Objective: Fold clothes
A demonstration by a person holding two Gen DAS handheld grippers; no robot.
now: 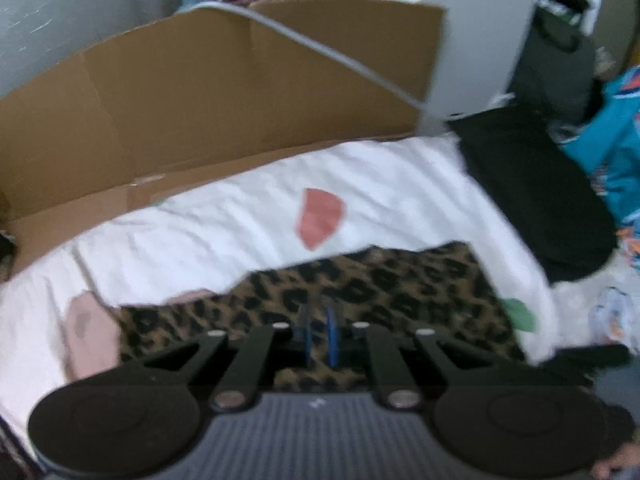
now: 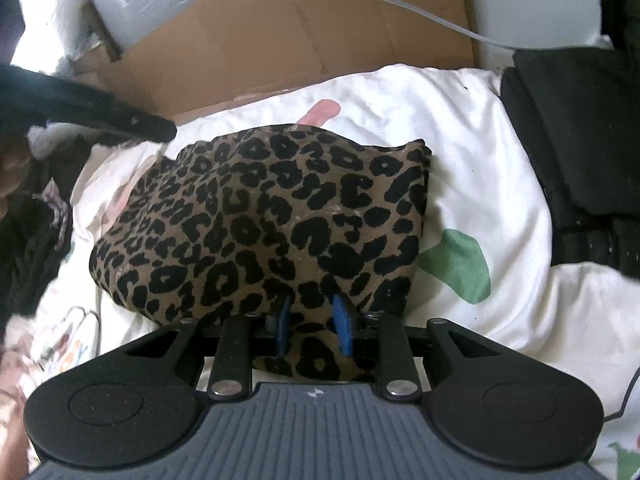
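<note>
the leopard-print garment [image 2: 264, 224] is seen folded into a rounded bundle on the white bedding [image 2: 472, 152] in the right wrist view, with a green patch [image 2: 460, 264] on the bedding just beside it. in the blurred left wrist view only a flat strip of the garment [image 1: 360, 280] is shown, along with a teal item [image 1: 616, 152] at the right edge that is not seen from the other camera. a cardboard box [image 1: 200, 92] is shown behind the bed in both.

the right gripper [image 2: 314, 320] is held low at the near edge of the bundle, its blue fingers [image 2: 343, 320] closed on a fold of the cloth. the left gripper [image 1: 319, 334] is likewise held low over the garment, its fingers [image 1: 331, 336] nearly together with cloth between them.
</note>
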